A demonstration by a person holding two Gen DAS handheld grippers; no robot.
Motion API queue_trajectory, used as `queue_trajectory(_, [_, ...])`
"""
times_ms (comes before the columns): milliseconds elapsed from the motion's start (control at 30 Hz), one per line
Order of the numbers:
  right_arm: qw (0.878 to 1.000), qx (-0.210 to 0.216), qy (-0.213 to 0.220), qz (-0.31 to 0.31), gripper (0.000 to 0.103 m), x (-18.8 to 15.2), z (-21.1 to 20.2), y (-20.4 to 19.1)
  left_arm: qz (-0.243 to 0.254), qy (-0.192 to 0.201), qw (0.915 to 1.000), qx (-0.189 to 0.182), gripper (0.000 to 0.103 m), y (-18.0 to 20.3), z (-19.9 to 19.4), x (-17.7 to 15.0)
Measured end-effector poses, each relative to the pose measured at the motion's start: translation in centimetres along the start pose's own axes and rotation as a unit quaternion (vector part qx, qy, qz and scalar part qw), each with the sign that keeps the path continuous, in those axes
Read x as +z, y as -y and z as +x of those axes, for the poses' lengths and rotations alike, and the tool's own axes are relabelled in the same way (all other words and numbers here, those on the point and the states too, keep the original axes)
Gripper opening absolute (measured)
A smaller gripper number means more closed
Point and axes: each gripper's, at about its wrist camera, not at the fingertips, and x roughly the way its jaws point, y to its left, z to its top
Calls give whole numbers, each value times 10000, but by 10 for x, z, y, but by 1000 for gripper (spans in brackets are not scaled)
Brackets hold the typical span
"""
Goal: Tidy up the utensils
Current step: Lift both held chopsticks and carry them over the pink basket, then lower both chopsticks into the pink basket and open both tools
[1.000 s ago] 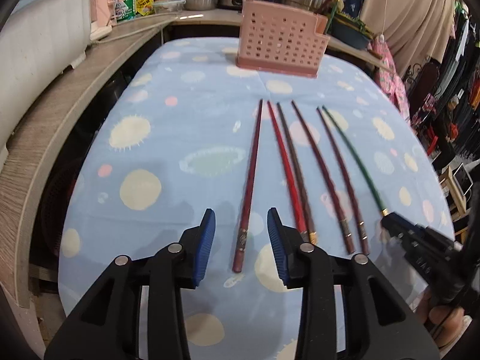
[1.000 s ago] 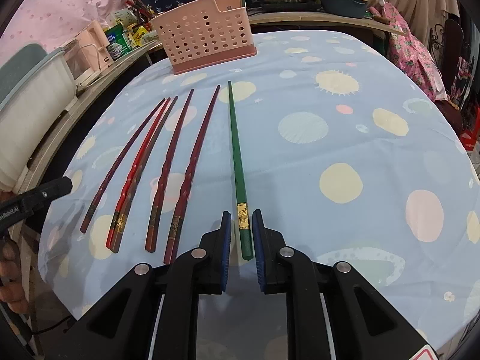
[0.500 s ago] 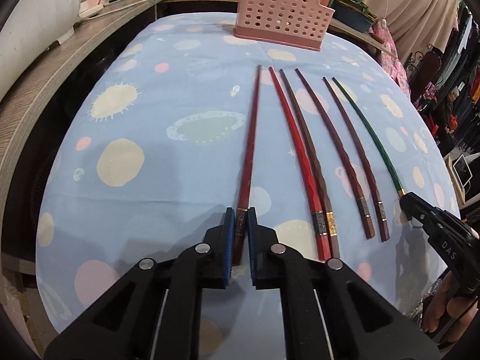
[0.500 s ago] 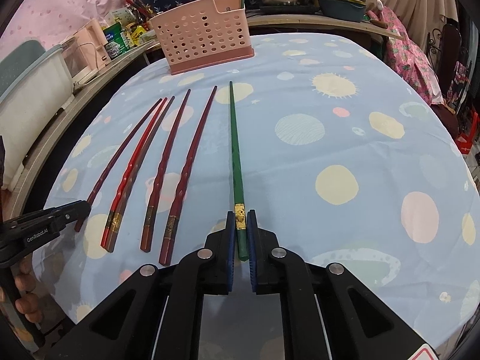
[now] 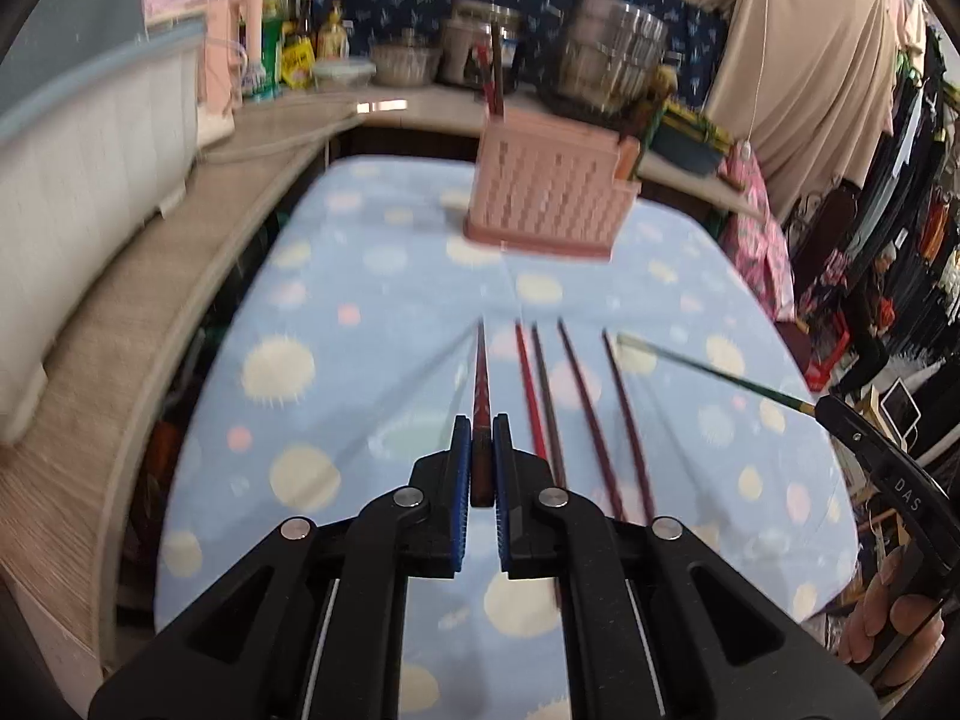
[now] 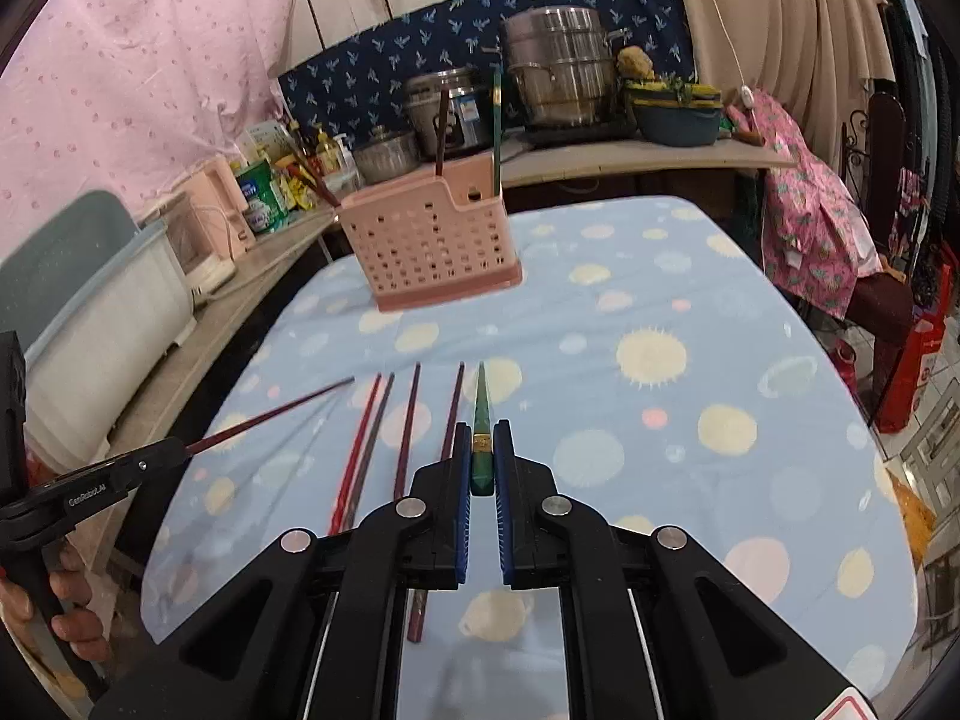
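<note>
My left gripper (image 5: 478, 438) is shut on a dark red chopstick (image 5: 480, 378) and holds it above the table, tip pointing forward. My right gripper (image 6: 482, 441) is shut on a green chopstick (image 6: 482, 402), also lifted. Each gripper shows in the other view: the right gripper (image 5: 834, 411) with the green chopstick (image 5: 708, 369), the left gripper (image 6: 171, 450) with the red chopstick (image 6: 270, 414). Several reddish chopsticks (image 5: 576, 396) lie side by side on the blue spotted tablecloth (image 5: 360, 300). A pink perforated utensil basket (image 6: 429, 240) stands at the far end and holds a few chopsticks upright.
A wooden counter (image 5: 150, 300) with a white and blue tub (image 5: 72, 168) runs along the left. Pots (image 6: 558, 72), bottles and a bowl crowd the shelf behind the basket. Clothes and a chair stand to the right of the table.
Both grippers have lifted their chopsticks off the cloth and tilted up, so the basket and back shelf now show. The left gripper had closed on the red chopstick half a second ago.
</note>
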Motion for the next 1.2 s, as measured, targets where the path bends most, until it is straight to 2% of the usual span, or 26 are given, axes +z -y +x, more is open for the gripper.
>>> queue_trajectory(267, [9970,197,745,90,8,76,-11,0,53,653,9978,36,7,8,-15,71])
queue_trajectory(633, [9930,391,1106,158,8,134,8,-8,115,1217,9925,-53,7,25,-15,143])
queue_trajectory(900, [9836,727,1617,317,8,201,10,-21,176,1861,9823,-151,7,46,-28,208])
queue_trajectory(1200, [9756,746,2041,312,8,288,39,-40,194,2342,9720,-40,7,61,-12,277])
